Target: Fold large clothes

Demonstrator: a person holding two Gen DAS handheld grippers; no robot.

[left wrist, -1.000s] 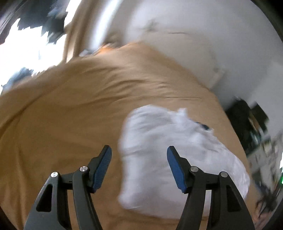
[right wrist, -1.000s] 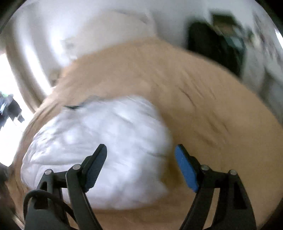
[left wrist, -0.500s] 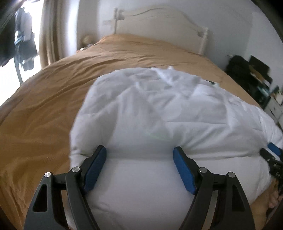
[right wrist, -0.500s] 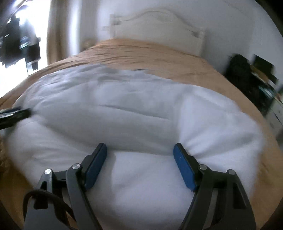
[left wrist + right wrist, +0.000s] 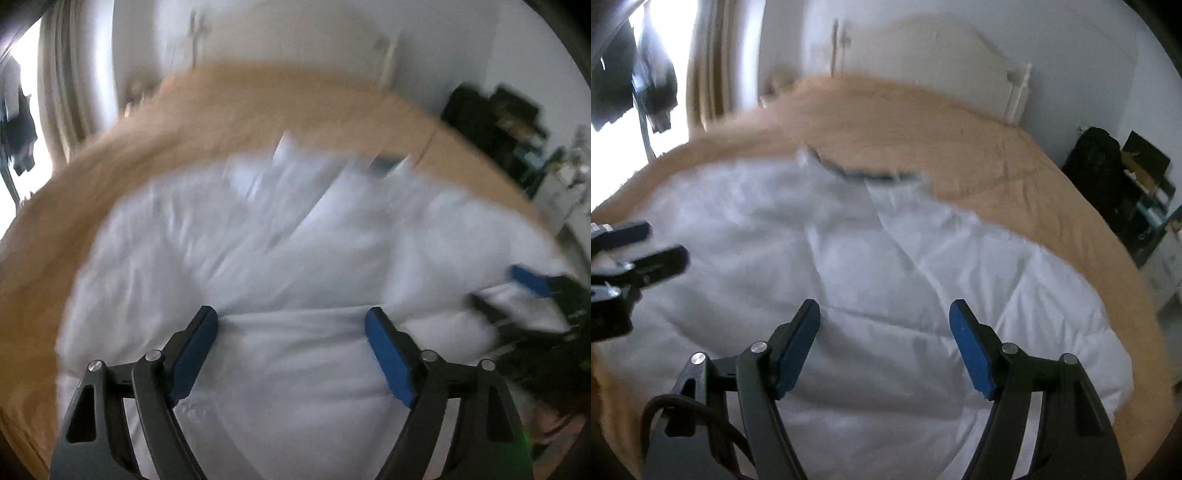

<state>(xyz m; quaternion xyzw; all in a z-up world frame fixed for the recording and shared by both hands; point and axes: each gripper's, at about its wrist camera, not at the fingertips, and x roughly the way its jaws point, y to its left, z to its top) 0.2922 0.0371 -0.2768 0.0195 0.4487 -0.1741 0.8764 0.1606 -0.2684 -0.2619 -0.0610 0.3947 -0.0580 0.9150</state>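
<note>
white padded garment (image 5: 886, 280) spread flat on tan bed (image 5: 1015, 162), collar far | lying below and ahead of both | left gripper (image 5: 291, 325) just widening, empty | right gripper (image 5: 884, 314) narrowing, gripping nothing | near hem closest

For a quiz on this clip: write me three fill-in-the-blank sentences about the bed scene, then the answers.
1. The white garment lies on a bedspread coloured ____.
2. The pads of the right gripper are coloured ____.
3. In the right wrist view, the left gripper shows at the ____ edge.

Missing words: tan; blue; left.
</note>
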